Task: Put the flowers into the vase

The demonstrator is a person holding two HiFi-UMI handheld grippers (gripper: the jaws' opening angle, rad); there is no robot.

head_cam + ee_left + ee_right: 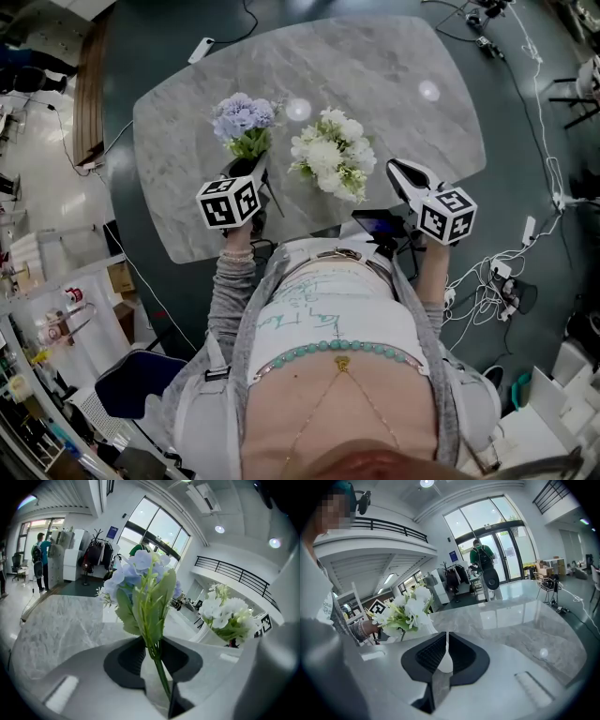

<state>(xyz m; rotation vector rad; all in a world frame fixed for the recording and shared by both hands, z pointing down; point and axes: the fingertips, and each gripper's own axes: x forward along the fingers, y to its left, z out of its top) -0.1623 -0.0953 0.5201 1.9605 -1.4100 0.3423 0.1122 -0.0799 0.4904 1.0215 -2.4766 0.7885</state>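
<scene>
Gripping blue flowers [242, 117] by the thin stem in the clamped left tool [154, 654], centre-left above the tabletop [375, 75], beside the filled vase [206, 633]. Right tool [446, 665] pressed together, empty. Likely light, floppy, crushable: best pinched low on stem.

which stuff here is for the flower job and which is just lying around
For the job: blue flowers in the left gripper, white flowers in the white vase.
Lying about: floor cables, blue chair, white corded gadget.
</scene>
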